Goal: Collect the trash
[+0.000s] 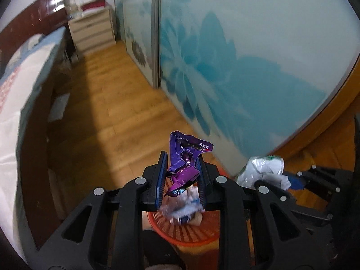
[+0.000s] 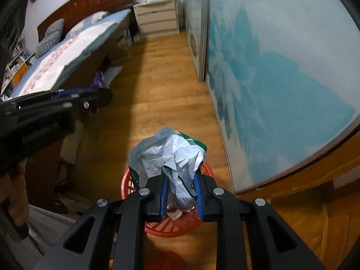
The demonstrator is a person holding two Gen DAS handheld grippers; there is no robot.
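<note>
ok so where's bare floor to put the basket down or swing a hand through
Bare floor runs as a strip between the bed and the sliding doors, up to the drawers. It is crowded near the camera: the basket already holds trash, with the left gripper clamping a purple wrapper and the right gripper clamping a white bag above it.

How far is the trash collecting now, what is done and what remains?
Done: some trash already lies inside the red basket. In hand: the left gripper is shut on a purple wrapper, and the right gripper is shut on a crumpled white bag, both above the basket. Left: releasing both pieces into it. No other loose trash is clearly visible on the floor.
</note>
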